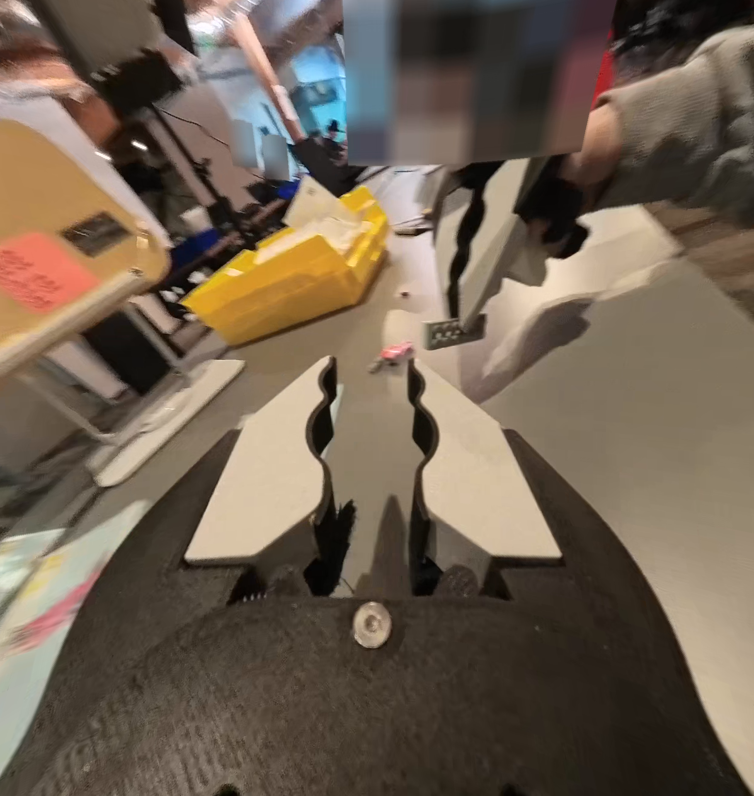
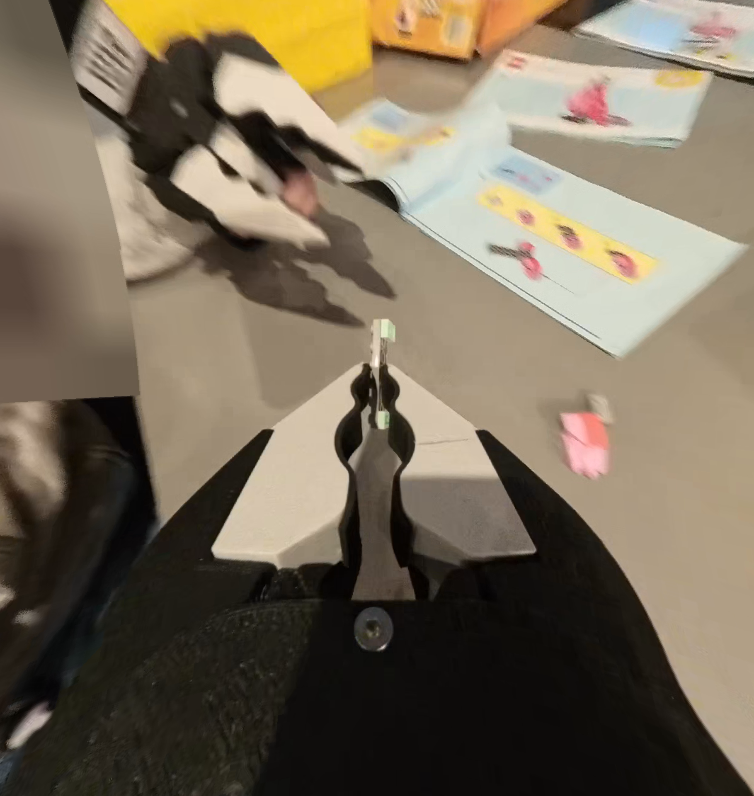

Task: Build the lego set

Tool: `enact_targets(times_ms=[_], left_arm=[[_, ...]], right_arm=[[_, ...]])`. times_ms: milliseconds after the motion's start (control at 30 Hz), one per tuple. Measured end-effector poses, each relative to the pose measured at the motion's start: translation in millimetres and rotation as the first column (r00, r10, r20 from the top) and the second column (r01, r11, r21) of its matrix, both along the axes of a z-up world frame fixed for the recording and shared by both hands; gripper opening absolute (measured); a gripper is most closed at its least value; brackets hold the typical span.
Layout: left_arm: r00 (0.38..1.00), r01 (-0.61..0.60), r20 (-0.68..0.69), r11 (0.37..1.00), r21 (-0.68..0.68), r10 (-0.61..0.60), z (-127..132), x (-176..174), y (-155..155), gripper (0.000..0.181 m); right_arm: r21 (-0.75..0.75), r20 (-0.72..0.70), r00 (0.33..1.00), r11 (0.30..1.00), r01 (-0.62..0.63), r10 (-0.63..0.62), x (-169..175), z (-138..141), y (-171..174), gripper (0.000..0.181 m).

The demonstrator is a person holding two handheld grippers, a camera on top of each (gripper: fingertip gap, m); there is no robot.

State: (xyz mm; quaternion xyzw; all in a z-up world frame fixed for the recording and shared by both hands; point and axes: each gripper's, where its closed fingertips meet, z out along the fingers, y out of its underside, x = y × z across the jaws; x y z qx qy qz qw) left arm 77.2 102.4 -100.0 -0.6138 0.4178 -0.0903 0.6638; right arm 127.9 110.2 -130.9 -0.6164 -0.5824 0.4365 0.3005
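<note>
Two grippers going: right gripper (image 2: 377, 366) pinches a grey plate (image 2: 381, 344) edge-on, lifted off the bench (image 2: 538, 560), probably so its studs stay reachable. Left gripper (image 1: 371, 366) is spread, empty, aimed at the pink piece (image 1: 395, 351) lying near.

Pieces on the grey table (image 2: 625, 430)

The small pink brick cluster (image 2: 584, 443) lay right of the fingers (image 2: 431, 430); the open pale-blue instruction booklet (image 2: 538, 241) lay behind it.
</note>
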Motion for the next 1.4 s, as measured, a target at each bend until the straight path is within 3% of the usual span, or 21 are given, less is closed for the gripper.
enact_targets(times_ms=[100, 233, 367, 600, 733, 833, 933, 1033, 1200, 1300, 1400], left_arm=[[0.986, 0.148, 0.102, 0.977, -0.156, -0.133, -6, 13, -12, 0.036], [0.954, 0.273, 0.191, 0.93, -0.245, -0.23, -4, 19, -25, 0.025], [0.934, 0.335, 0.228, 0.895, -0.295, -0.275, -4, 20, -32, 0.014], [0.899, 0.425, 0.299, 0.809, -0.407, -0.322, -9, 24, -42, 0.024], [0.893, 0.434, 0.317, 0.8, -0.415, -0.32, -8, 24, -43, 0.009], [0.907, 0.388, 0.342, 0.799, -0.458, -0.245, -10, 17, -31, 0.008], [0.915, 0.318, 0.388, 0.785, -0.531, -0.108, -14, 5, -12, 0.008], [0.883, 0.321, 0.468, 0.762, -0.562, -0.026, -10, -3, -2, 0.008], [0.807, 0.406, 0.591, 0.716, -0.568, 0.012, 0, -5, -1, 0.008], [0.78, 0.443, 0.625, 0.7, -0.56, 0.006, 4, -5, -3, 0.007], [0.791, 0.428, 0.612, 0.701, -0.57, 0.015, 1, -6, -1, 0.008]], right_arm=[[-0.165, -0.083, 0.99, 0.978, -0.125, 0.113, -11, 10, -23, 0.003], [-0.236, -0.134, 0.969, 0.943, -0.234, 0.207, -20, 17, -44, 0.003], [-0.227, -0.127, 0.966, 0.941, -0.25, 0.225, -23, 14, -48, 0.003], [-0.217, -0.143, 0.964, 0.943, -0.253, 0.226, -26, 16, -52, 0.003], [-0.182, -0.123, 0.965, 0.951, -0.251, 0.231, -31, 14, -55, 0.003], [-0.104, -0.112, 0.986, 0.986, -0.133, 0.121, -38, 12, -40, 0.004], [0.093, -0.09, 0.995, 0.994, 0.056, -0.048, -43, 11, -17, 0.033], [0.337, -0.085, 0.985, 0.926, 0.17, -0.15, -48, 11, -12, 0.04], [0.586, -0.078, 0.949, 0.756, 0.291, -0.305, -57, 4, -7, 0.037], [0.684, -0.073, 0.929, 0.659, 0.312, -0.364, -57, 3, -2, 0.019], [0.68, -0.049, 0.917, 0.659, 0.321, -0.396, -55, 2, 1, 0.017]])
